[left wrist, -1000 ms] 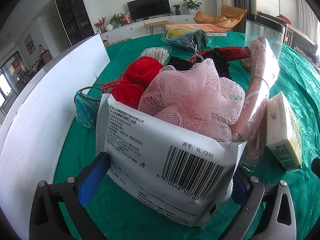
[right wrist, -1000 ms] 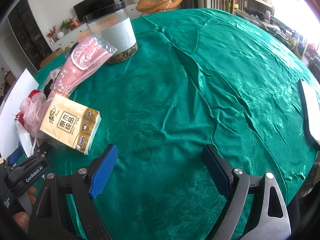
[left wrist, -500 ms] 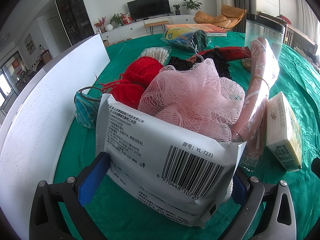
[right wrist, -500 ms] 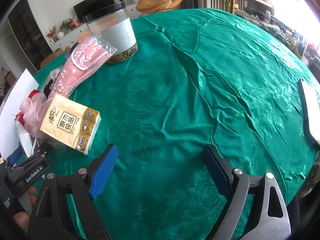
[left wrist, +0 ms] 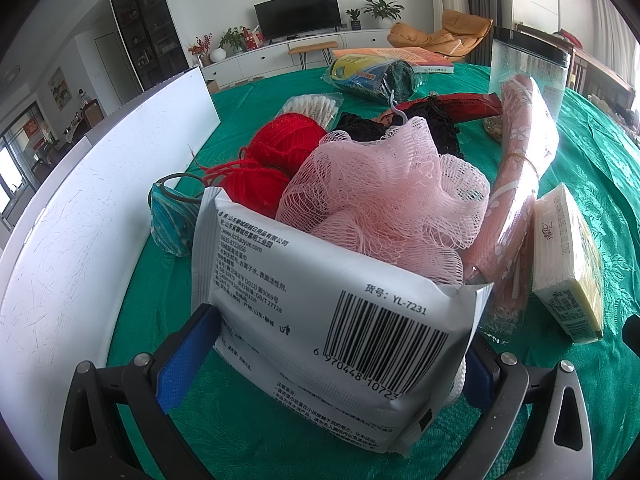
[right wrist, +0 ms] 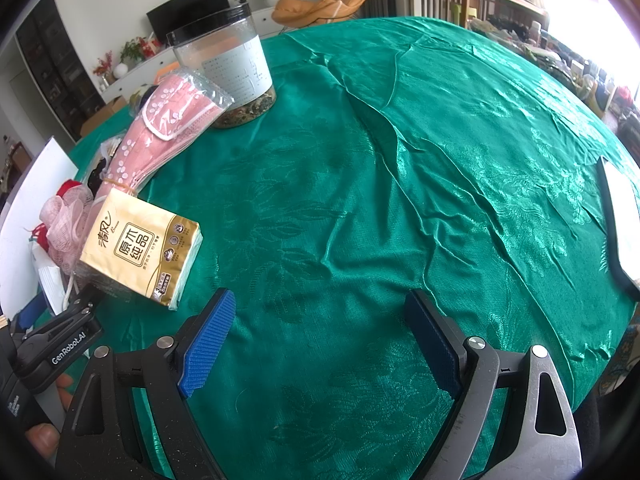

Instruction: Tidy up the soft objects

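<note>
the left gripper (left wrist: 324,354) holds a white wipes packet (left wrist: 320,300) across its width, one blue pad on each side edge, so the flat pack stands on its long edge with the printed back facing the camera. the packet is the landmark here. it seems to be carried as the next soft thing to join the row, judging by the pile lined up just behind it.

directly behind the packet sits a pink mesh sponge (left wrist: 392,196), touching its top edge. behind and to the left of the packet are two red yarn balls (left wrist: 276,156), and a teal hair tie (left wrist: 172,216) lies just left of it, near the white board (left wrist: 80,216). to the right of the packet lies a bagged pink cloth roll (left wrist: 520,168), and beyond that a yellow tissue pack (right wrist: 140,248), well apart from the packet. all rest on the green tablecloth (right wrist: 400,160).

the packet's back shows a barcode beginning 6 970448 and the code yl-7231, with small chinese print. the tissue pack carries large chinese characters. the left tool's body reads genrobot.ai in the right view.

the right gripper (right wrist: 320,344) hovers over bare cloth, right of the tissue pack, jaws spread wide and holding nothing.
</note>
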Action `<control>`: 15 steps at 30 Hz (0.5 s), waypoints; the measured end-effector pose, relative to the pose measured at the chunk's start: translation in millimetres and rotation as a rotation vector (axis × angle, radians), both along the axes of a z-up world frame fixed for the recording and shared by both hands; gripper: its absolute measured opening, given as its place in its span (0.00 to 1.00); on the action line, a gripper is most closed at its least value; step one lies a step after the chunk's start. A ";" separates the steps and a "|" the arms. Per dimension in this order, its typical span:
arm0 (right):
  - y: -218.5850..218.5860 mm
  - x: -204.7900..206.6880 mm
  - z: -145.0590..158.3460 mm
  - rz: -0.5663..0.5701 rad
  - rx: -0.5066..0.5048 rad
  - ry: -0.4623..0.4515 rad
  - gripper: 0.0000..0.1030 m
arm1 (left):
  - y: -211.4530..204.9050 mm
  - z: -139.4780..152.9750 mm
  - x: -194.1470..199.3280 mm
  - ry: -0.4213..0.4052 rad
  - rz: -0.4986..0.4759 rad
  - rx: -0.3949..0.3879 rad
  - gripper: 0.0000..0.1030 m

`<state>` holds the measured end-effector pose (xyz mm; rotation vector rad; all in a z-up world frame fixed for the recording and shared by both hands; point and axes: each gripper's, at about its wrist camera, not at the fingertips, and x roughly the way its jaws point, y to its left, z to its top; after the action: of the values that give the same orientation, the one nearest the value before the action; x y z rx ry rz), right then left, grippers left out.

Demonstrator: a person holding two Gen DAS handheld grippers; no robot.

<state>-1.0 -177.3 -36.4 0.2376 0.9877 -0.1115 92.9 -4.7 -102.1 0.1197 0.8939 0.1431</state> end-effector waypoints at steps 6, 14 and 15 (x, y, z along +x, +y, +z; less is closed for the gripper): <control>0.0 0.0 0.0 0.000 0.000 0.000 0.86 | 0.0 0.0 0.0 0.000 0.000 0.000 1.00; -0.2 0.1 -0.1 0.000 0.000 0.000 0.86 | 0.4 0.0 0.1 0.000 0.000 -0.001 1.00; -0.3 0.1 -0.1 0.000 0.000 0.000 0.86 | 0.6 0.0 0.2 0.000 0.000 -0.001 1.00</control>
<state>-0.9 -177.6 -36.6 0.2374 0.9878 -0.1111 93.1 -4.1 -102.1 0.1191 0.8937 0.1427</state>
